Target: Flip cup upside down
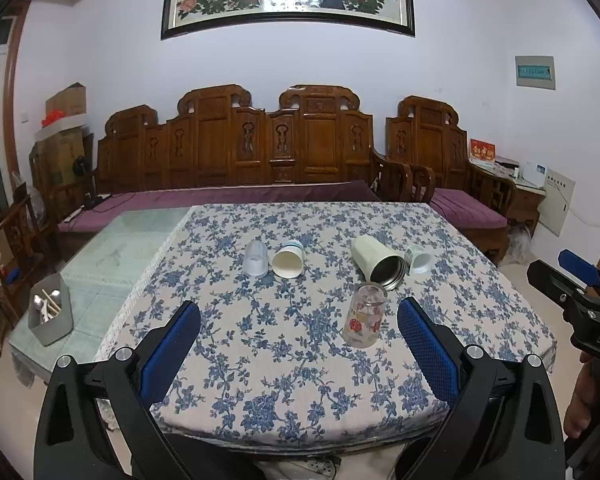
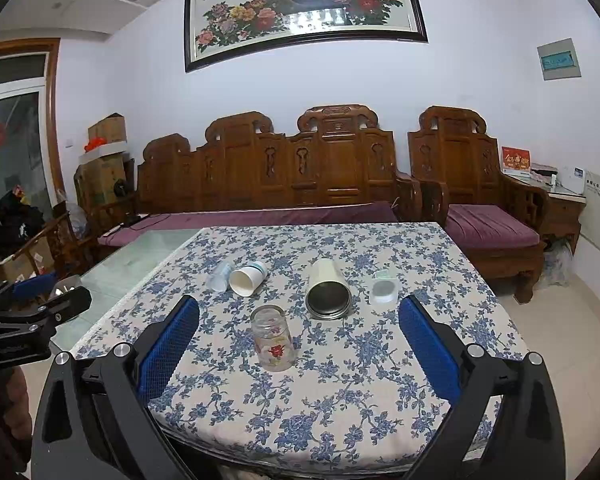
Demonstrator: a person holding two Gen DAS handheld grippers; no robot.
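A clear glass cup with red flowers (image 1: 365, 316) (image 2: 273, 338) stands on the floral tablecloth (image 1: 284, 360) (image 2: 340, 392), wider end down. A pale green metal tumbler (image 1: 377, 261) (image 2: 327, 289) lies on its side, mouth toward me. A white paper cup (image 1: 288, 259) (image 2: 247, 277) lies on its side. A frosted plastic cup (image 1: 255, 259) (image 2: 220, 275) and a small clear cup (image 1: 419, 260) (image 2: 384, 288) are beside them. My left gripper (image 1: 299, 312) is open, empty, near the table's front edge. My right gripper (image 2: 299, 312) is open, empty; it also shows in the left wrist view (image 1: 572, 280).
A grey holder with spoons and chopsticks (image 1: 51, 312) stands on the glass tabletop (image 1: 112, 248) at the left. A carved wooden sofa with purple cushions (image 1: 236, 152) (image 2: 284, 168) stands behind the table, with an armchair (image 2: 476, 200) at the right.
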